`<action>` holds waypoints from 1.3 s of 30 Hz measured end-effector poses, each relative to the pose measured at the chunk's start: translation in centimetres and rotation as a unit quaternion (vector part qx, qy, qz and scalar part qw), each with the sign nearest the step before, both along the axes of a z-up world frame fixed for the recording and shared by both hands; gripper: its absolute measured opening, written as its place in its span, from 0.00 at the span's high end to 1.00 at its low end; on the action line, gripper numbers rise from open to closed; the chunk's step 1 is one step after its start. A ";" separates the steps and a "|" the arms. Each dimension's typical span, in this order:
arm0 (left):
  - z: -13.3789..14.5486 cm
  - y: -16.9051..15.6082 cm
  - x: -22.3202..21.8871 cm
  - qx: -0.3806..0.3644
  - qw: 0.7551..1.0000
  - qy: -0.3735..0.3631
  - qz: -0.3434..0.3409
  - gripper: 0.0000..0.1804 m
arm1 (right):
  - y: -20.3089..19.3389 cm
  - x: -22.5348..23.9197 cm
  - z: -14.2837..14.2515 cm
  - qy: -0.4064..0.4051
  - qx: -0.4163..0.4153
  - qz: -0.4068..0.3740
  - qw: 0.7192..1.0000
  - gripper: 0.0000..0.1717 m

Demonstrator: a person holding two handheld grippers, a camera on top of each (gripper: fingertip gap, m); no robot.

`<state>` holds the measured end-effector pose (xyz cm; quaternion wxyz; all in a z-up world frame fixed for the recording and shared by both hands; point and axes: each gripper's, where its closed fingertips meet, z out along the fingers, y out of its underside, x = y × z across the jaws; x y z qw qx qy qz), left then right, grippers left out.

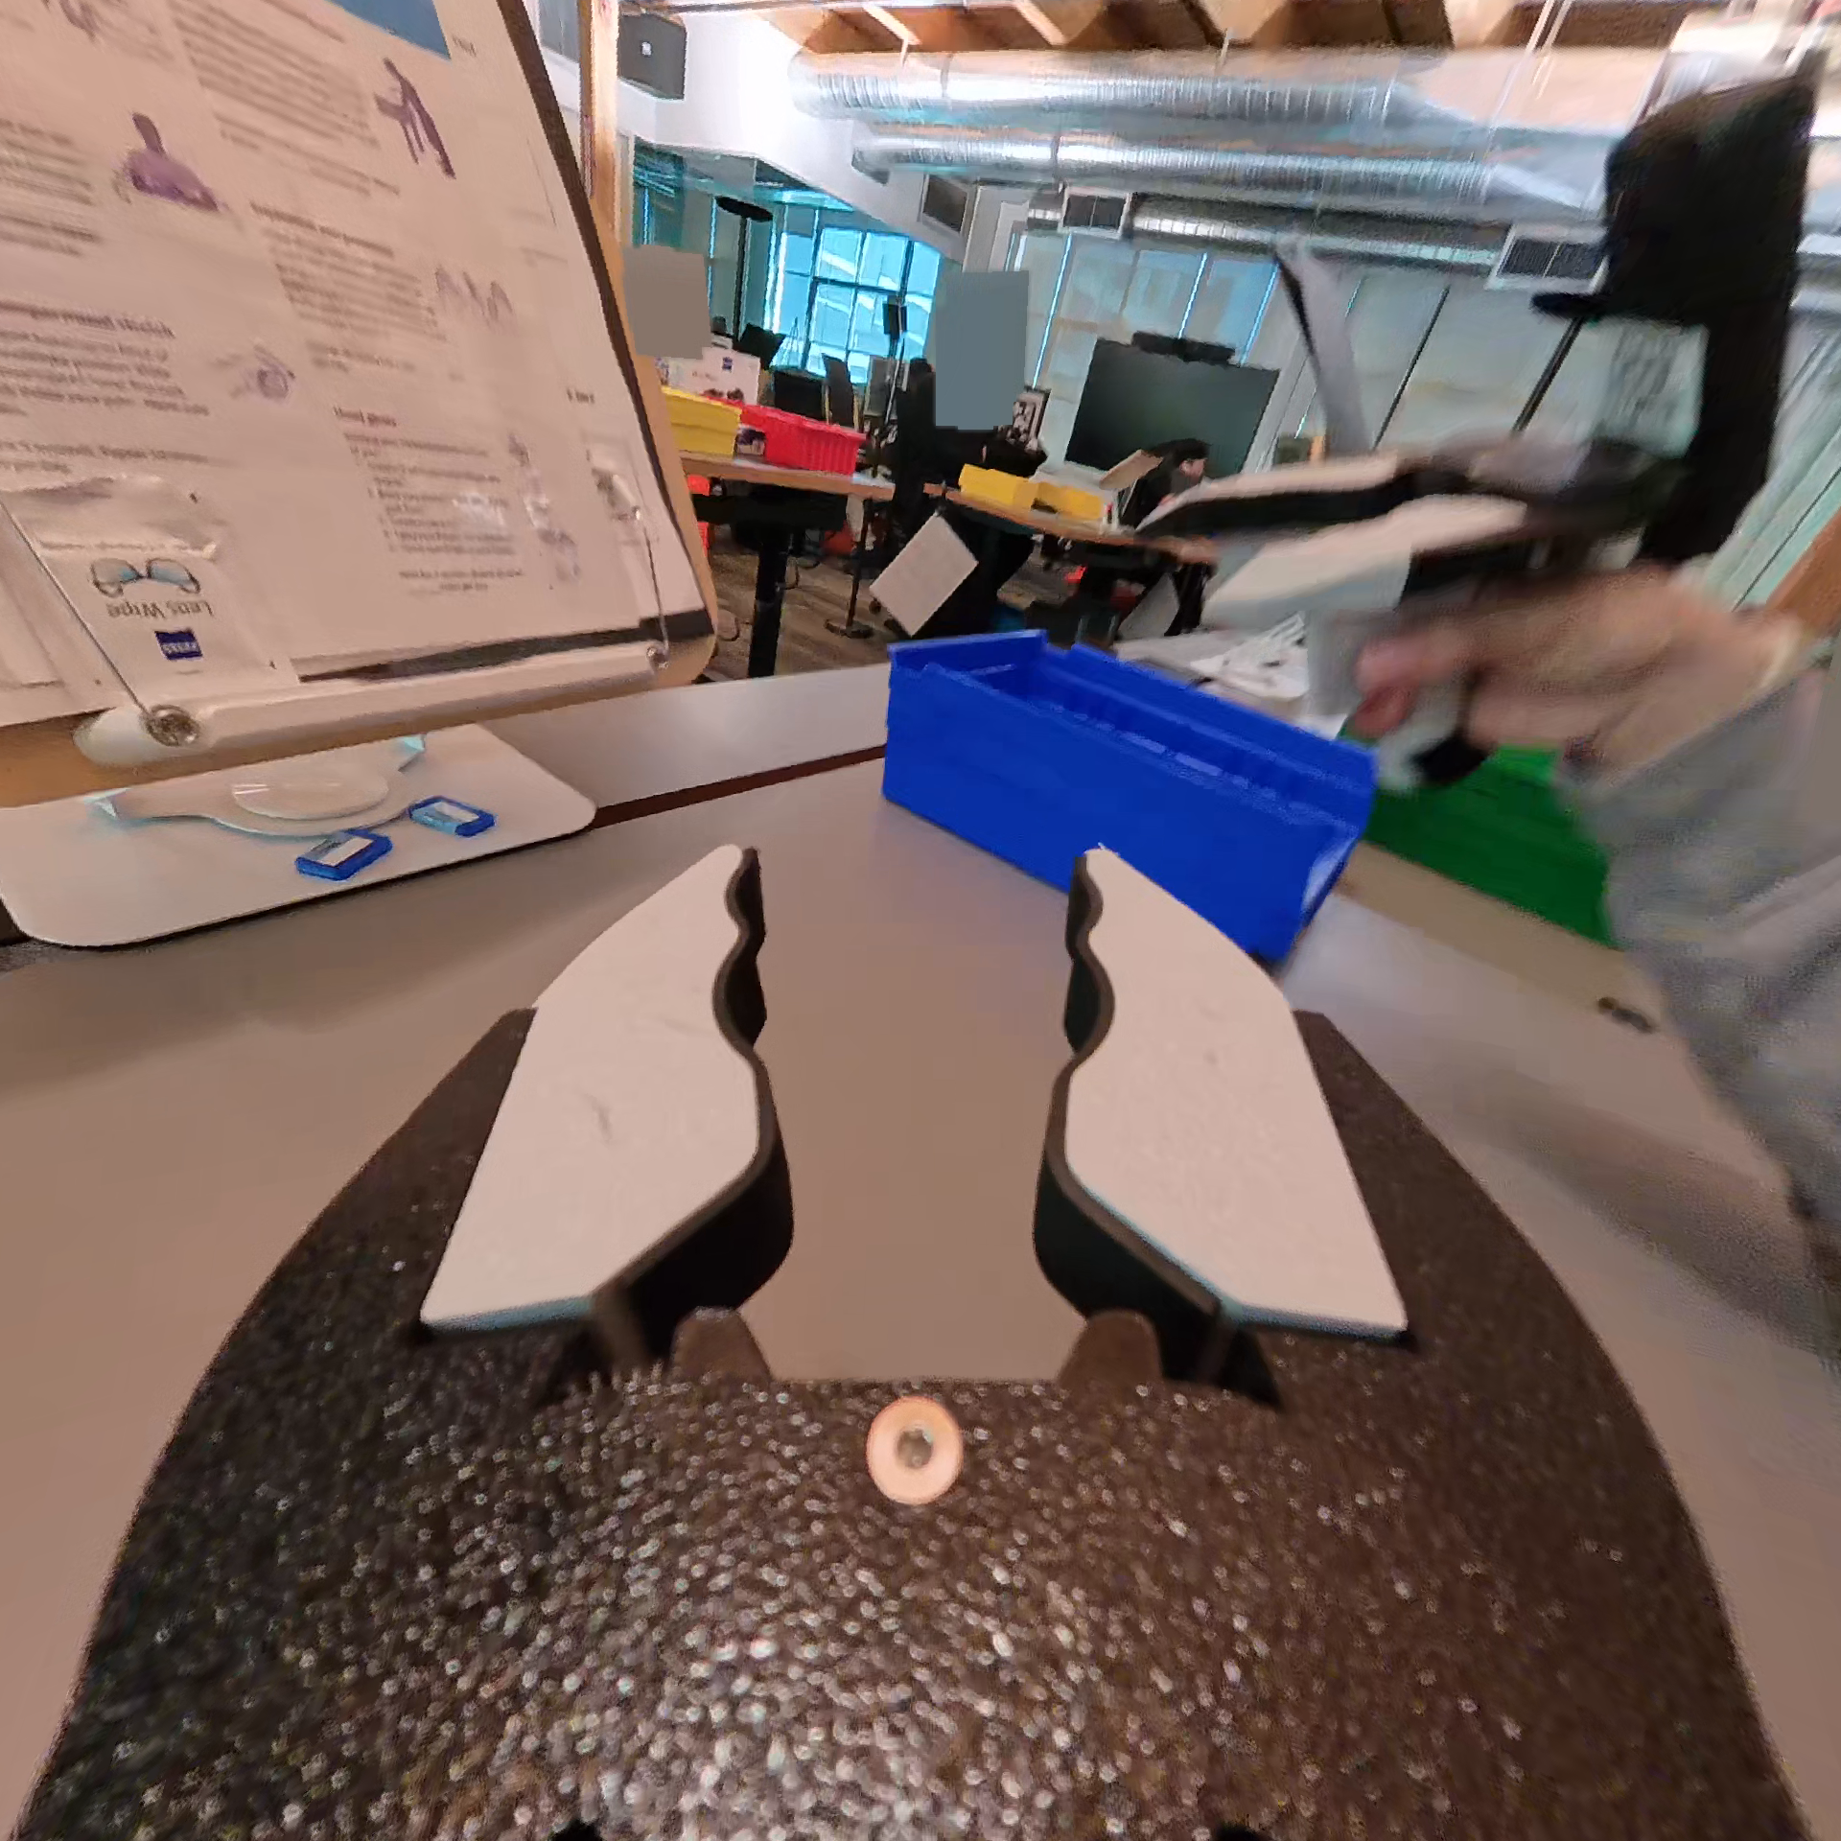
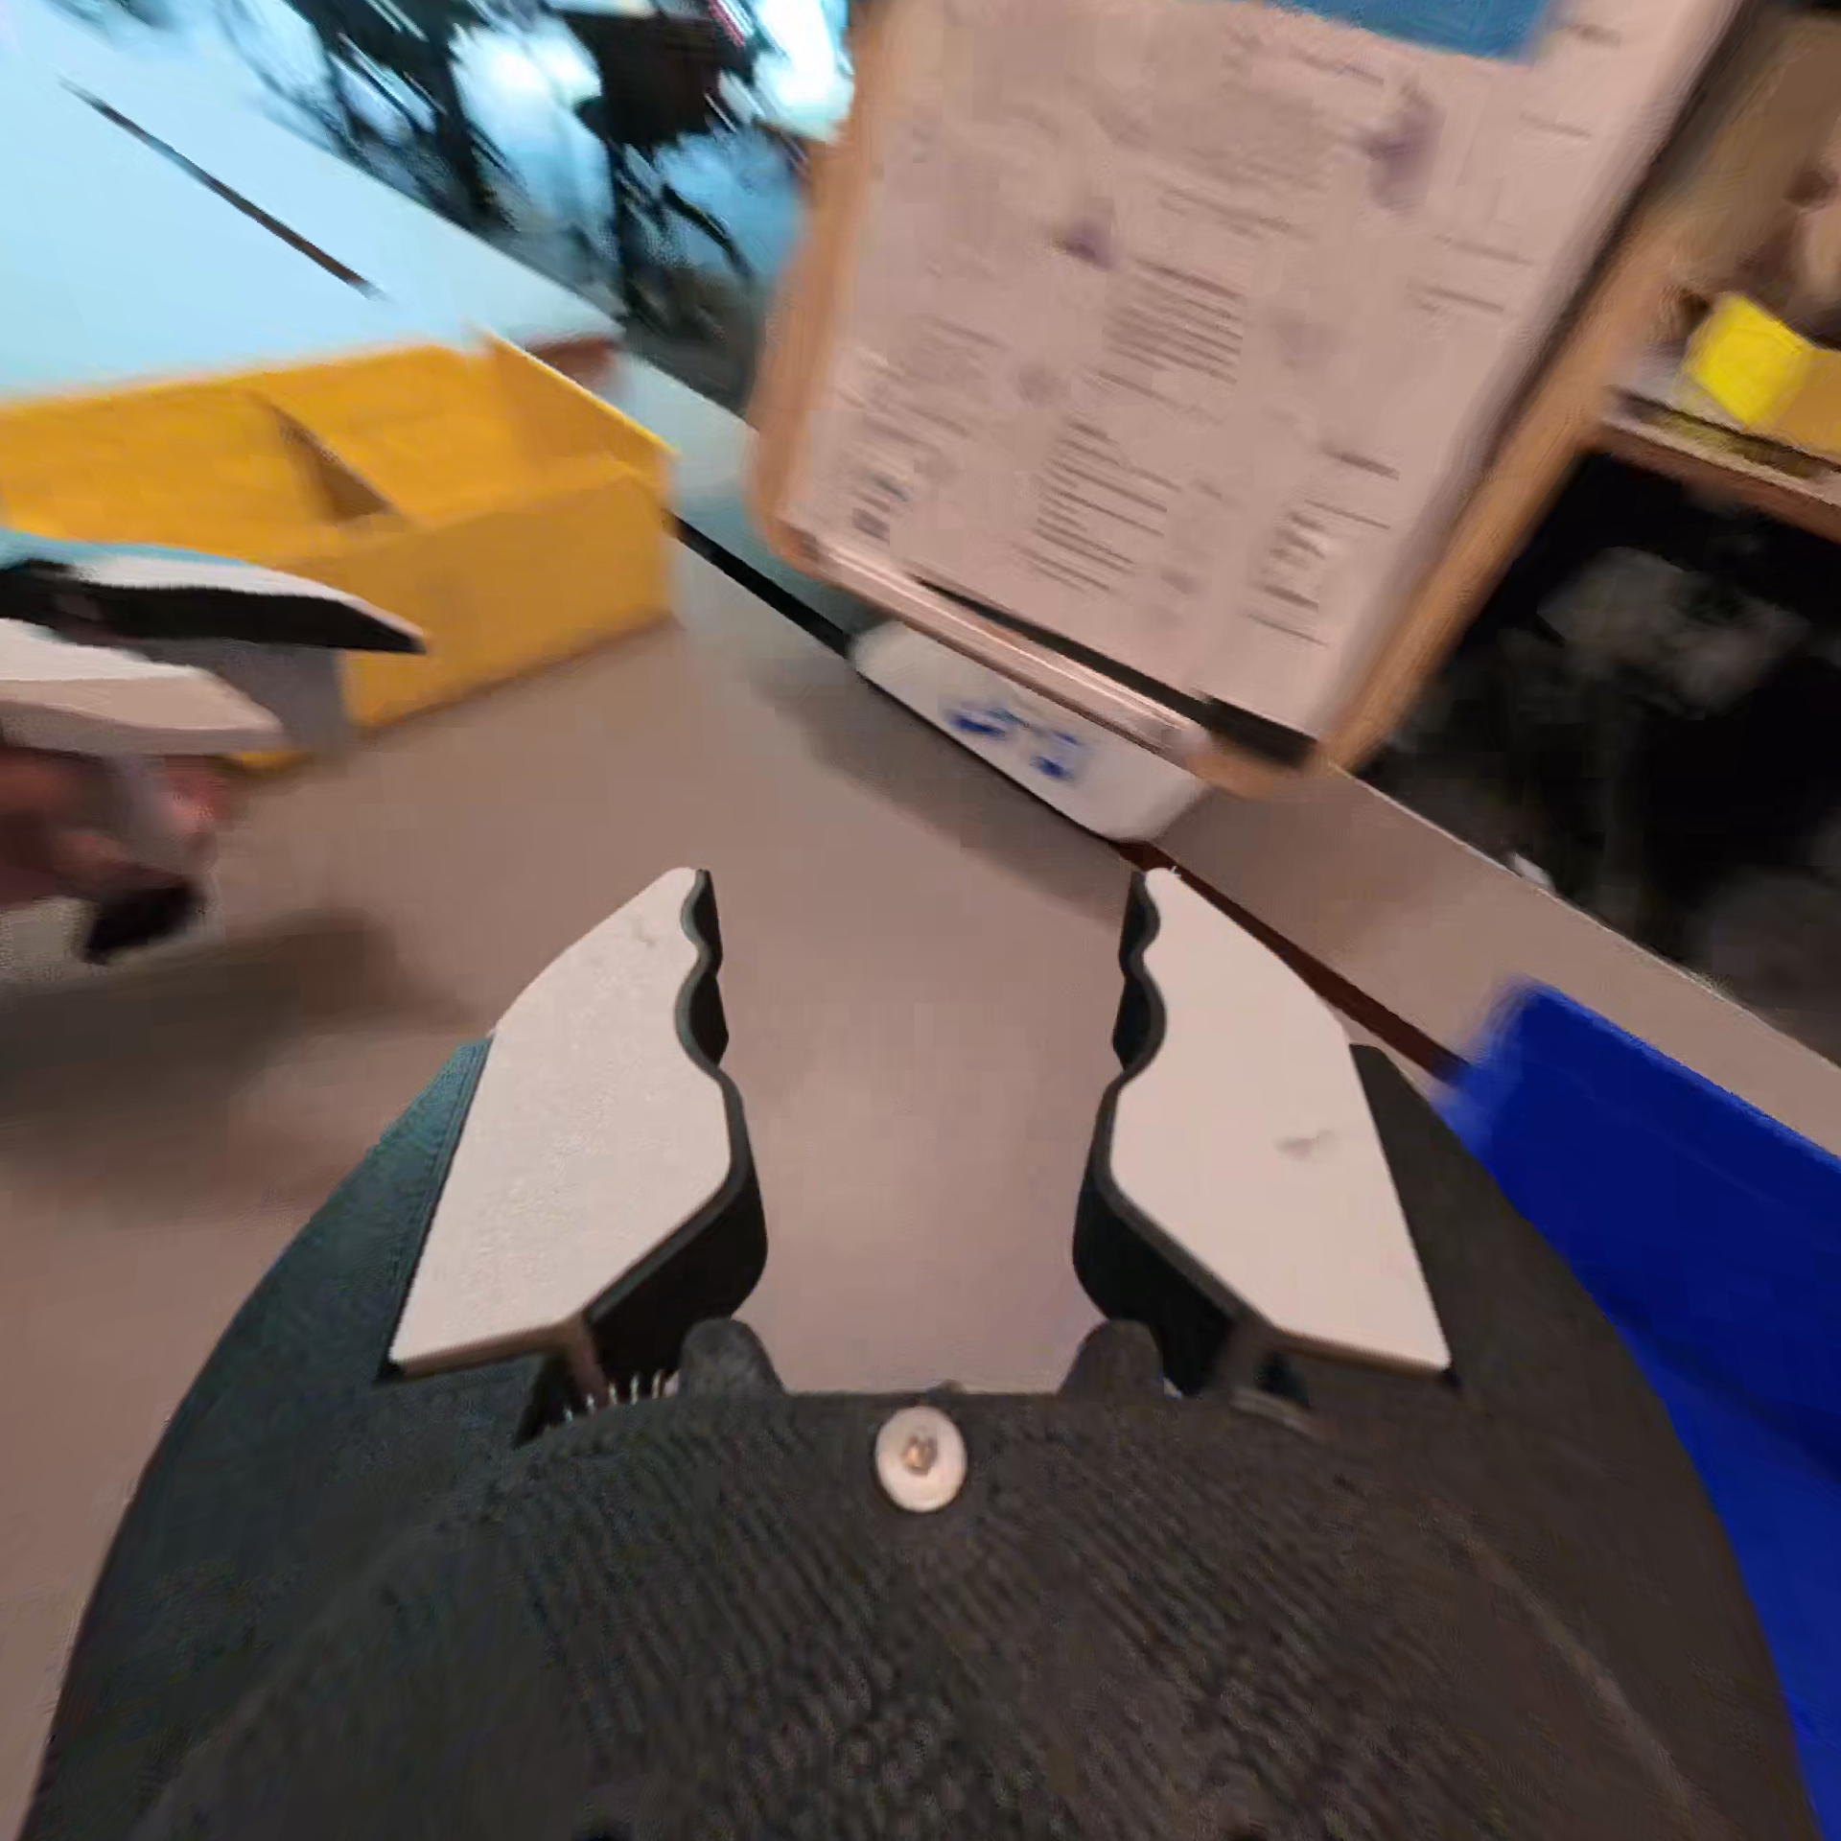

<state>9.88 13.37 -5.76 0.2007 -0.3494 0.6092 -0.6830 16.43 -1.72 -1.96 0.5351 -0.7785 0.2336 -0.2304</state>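
The left claw (image 1: 917,867) hangs low over the grey tabletop (image 1: 299,1046) with its 2 fingers well apart and only bare surface between them. The blue bin (image 1: 1116,767) is the thing nearest to it, just ahead and to the right of the right fingertip but not touching it. To the left stands a white stand base (image 1: 418,827) carrying 2 small blue-framed tags (image 1: 344,855), and above it a tilted board of printed sheets (image 1: 299,329) with a small packet clipped at its lower left.

The right claw (image 2: 921,887) is likewise spread, with nothing between its pads but tabletop (image 2: 498,897). Its view is smeared by motion, so fine detail is hard to read. The same blue bin (image 2: 1644,1195) sits close at its right side, the white stand base (image 2: 1046,737) lies ahead, and a yellow bin (image 2: 418,518) rests farther off to the left. In the left wrist view this claw appears raised above the far side of the blue bin, gripped by a hand (image 1: 1554,657) in a grey sleeve; its fingers look near together from that angle, though blur makes that view unreliable.

As a judgement on handling: with both claws empty and 1 of them blurred, slowing the right hand before coming near any bin wall would give a cleaner, steadier approach.
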 end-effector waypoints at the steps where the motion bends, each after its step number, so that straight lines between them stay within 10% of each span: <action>1: 1.1 0.7 -0.4 -0.009 1.000 0.006 0.002 0.69 | 2.7 -1.4 -0.6 0.003 0.022 0.034 0.999 0.54; 8: 3.2 16.4 2.0 0.113 0.977 0.108 0.146 0.72 | 11.6 -4.1 -9.4 0.039 -0.001 0.124 0.992 0.42; 16: -2.3 31.8 7.1 0.319 0.870 0.347 0.145 0.69 | 12.0 -2.6 -10.1 0.063 0.090 0.118 0.987 0.44; 28: -12.2 27.6 10.5 0.346 0.749 0.564 -0.038 0.72 | 11.6 -0.9 -11.1 0.069 0.104 0.103 0.987 0.47; 39: -15.0 26.0 12.5 0.250 0.718 0.649 0.009 0.73 | 12.0 -1.6 -11.1 0.060 0.086 0.108 0.989 0.47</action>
